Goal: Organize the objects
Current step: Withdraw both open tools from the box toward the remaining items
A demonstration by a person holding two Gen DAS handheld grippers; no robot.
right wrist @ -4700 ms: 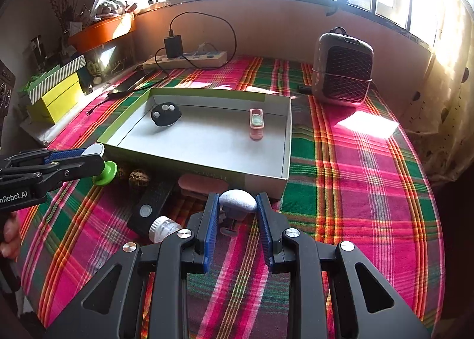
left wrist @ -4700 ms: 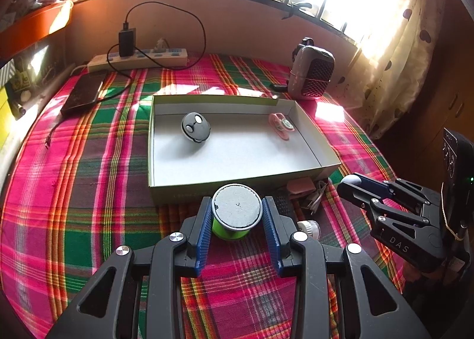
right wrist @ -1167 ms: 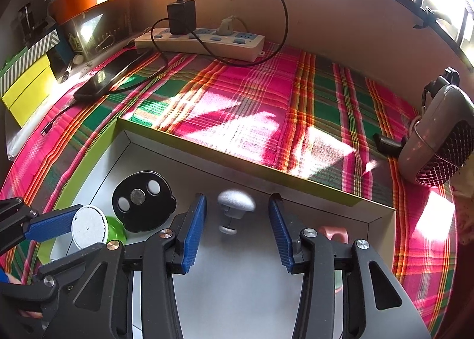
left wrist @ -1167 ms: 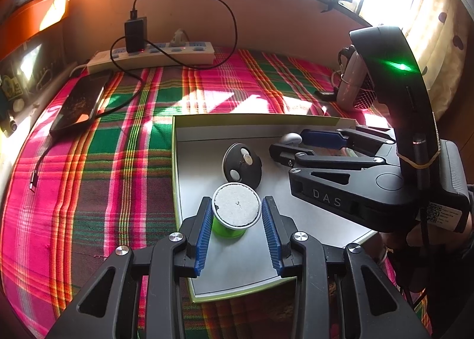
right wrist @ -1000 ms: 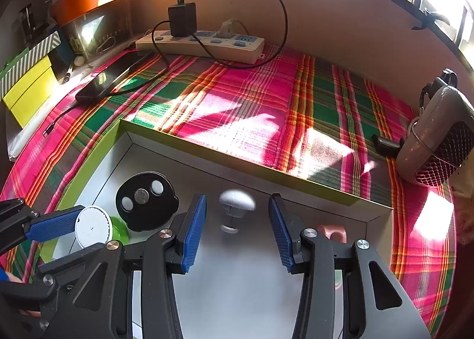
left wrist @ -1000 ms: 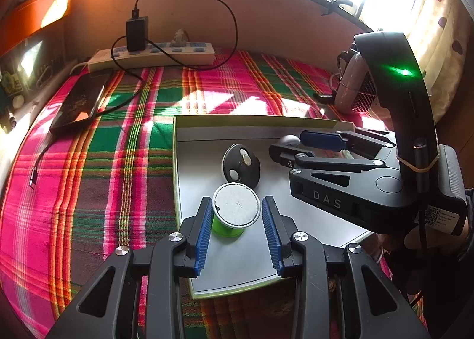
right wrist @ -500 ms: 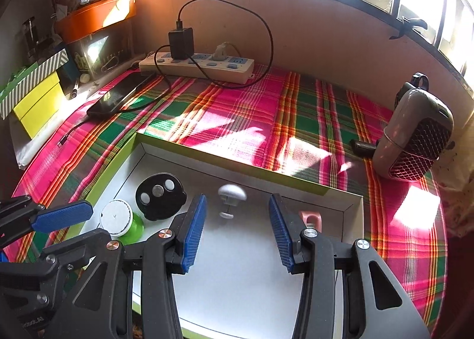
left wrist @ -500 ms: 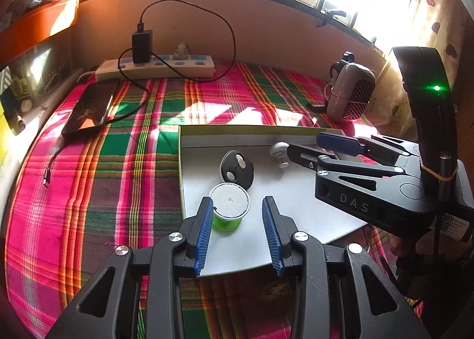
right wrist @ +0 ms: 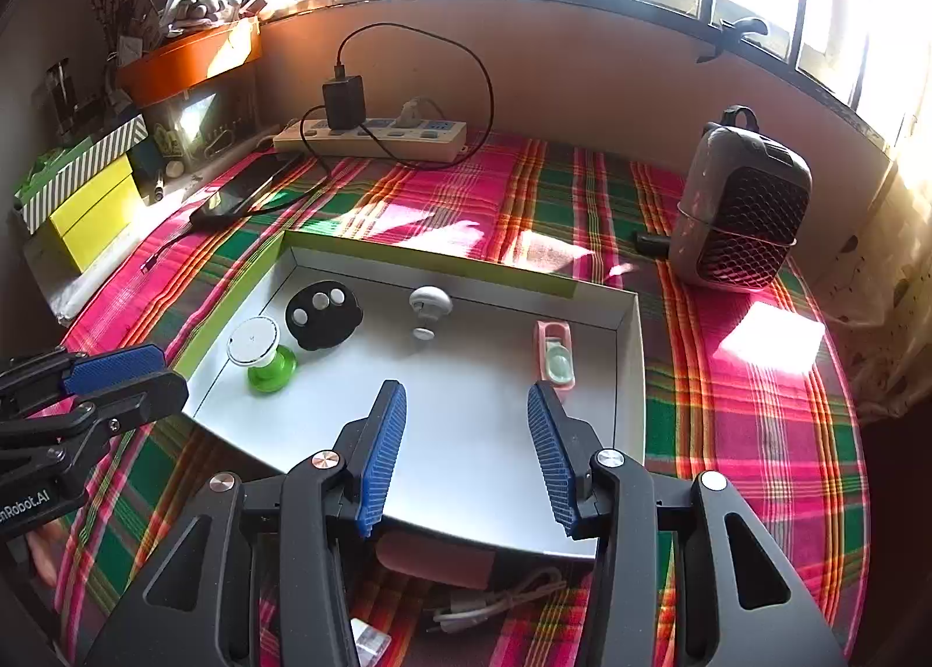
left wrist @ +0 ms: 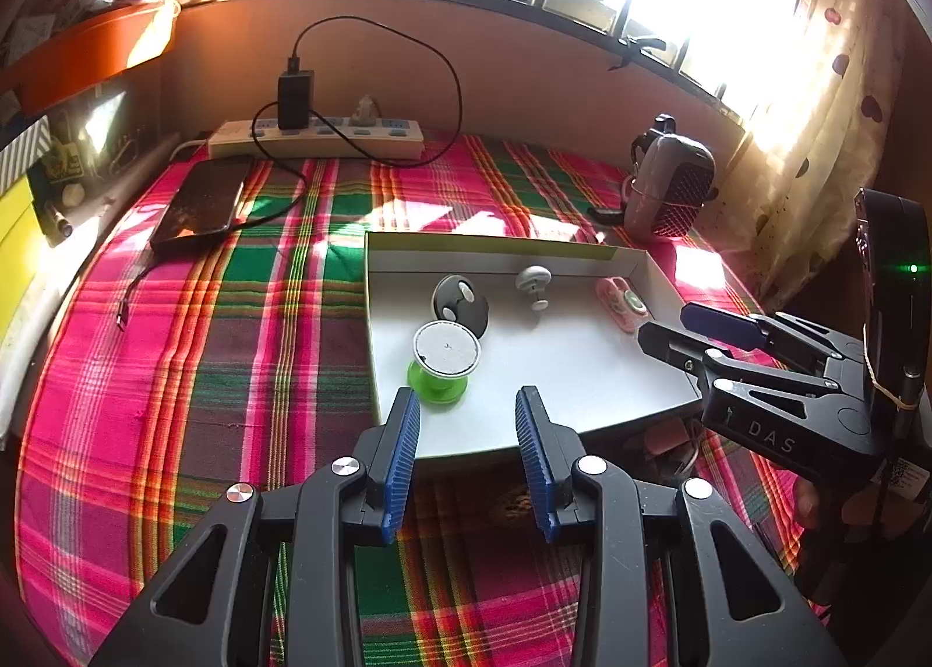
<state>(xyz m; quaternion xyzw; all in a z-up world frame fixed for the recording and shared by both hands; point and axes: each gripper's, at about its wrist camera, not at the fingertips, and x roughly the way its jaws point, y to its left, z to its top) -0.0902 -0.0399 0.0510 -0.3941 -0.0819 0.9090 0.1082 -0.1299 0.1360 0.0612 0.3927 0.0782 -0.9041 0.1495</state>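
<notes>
Left gripper (left wrist: pixel 466 451): sitting at the bottom centre of its own view, jaws standing apart with nothing between the blue pads.
Right gripper (right wrist: pixel 460 445): sitting at the bottom centre of its own view, jaws spread wide and gripping nothing; in the left view it is showing at the right edge (left wrist: pixel 687 323).
Box (right wrist: pixel 629 376): lying on the plaid cloth (left wrist: pixel 175 376) in the middle of both views, its near edge passing under both grippers.
Green spool (left wrist: pixel 442 361): standing upright inside the box near its left wall, just beyond the left pads and clear of them.
Black disc (left wrist: pixel 460 306): resting just behind the spool, in the box's far left part.
White knob (right wrist: pixel 428 309): lying near the far wall, centre of the box.
Pink case (right wrist: pixel 553 355): lying along the right wall.
Phone (left wrist: pixel 201 207): lying at upper left on the cloth, a cable running from it.
Power strip (left wrist: pixel 317 140): lying at the far edge, a black charger plugged in.
Small fan (right wrist: pixel 740 201): standing at upper right, beyond the box.
</notes>
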